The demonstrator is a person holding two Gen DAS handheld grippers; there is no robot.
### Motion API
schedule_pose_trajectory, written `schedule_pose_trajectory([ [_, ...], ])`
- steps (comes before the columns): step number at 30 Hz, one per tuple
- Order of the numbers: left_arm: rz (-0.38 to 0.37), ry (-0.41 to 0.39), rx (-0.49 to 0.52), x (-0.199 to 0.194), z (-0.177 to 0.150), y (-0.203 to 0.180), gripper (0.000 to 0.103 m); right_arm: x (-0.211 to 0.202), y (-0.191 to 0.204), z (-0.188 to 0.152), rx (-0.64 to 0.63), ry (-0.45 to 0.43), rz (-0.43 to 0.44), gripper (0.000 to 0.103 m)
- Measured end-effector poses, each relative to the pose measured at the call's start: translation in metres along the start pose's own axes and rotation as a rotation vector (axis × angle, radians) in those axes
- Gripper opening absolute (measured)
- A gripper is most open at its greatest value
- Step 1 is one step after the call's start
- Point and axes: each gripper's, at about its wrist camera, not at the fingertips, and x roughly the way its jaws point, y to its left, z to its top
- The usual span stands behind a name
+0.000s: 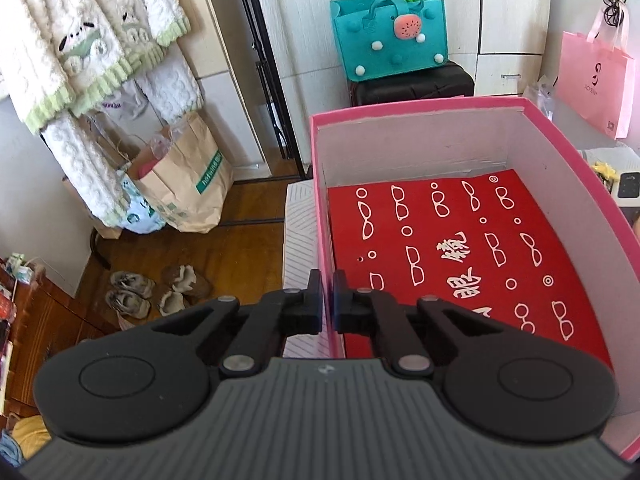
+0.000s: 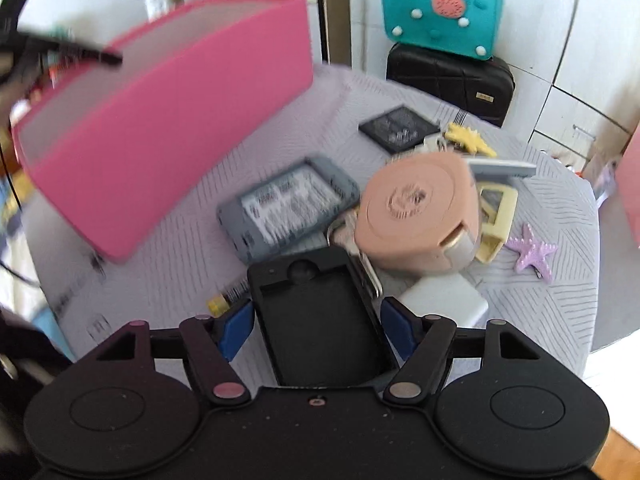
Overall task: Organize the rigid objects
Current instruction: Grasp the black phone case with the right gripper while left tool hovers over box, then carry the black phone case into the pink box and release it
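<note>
- The pink box (image 1: 420, 120) is the landmark: an open box with white inner walls, its floor covered by a red sheet (image 1: 460, 248) printed with white spectacle outlines.
- The left hand-held gripper (image 1: 328, 300) is clenched on the box's near left wall, one finger outside it and one inside.
- In the right wrist view the pink box (image 2: 168, 128) appears blurred, at the left of the counter (image 2: 540, 288).
- The right hand-held gripper (image 2: 318, 330) has its blue pads on either side of a black phone case (image 2: 316, 320); whether they press on it I cannot tell.
- Right of the box lie a grey case (image 2: 288, 208), a round peach case (image 2: 416, 216) and, further right, a purple starfish clip (image 2: 532, 252).
- Beyond the peach case are a black card (image 2: 400, 128) and a yellow clip (image 2: 468, 140).
- A teal bag (image 2: 440, 12) rests on a black suitcase (image 2: 448, 76) behind the counter.
</note>
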Motion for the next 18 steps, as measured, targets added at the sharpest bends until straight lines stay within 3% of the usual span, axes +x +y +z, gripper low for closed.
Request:
schedule_pose_trajectory([
  [5,-0.002,0.0,-0.002,0.002,-0.001,-0.001,0.004,0.0,0.0,0.001,-0.003,-0.014,-0.025,0.07],
  [12,-0.02,-0.025,-0.053,-0.001,-0.004,0.005,0.003,-0.012,-0.002,0.002,0.042,-0.031,-0.045,0.069],
  [18,-0.011,-0.04,-0.033,-0.005,-0.007,0.0,0.003,-0.031,-0.002,0.006,0.049,-0.081,-0.043,0.069],
])
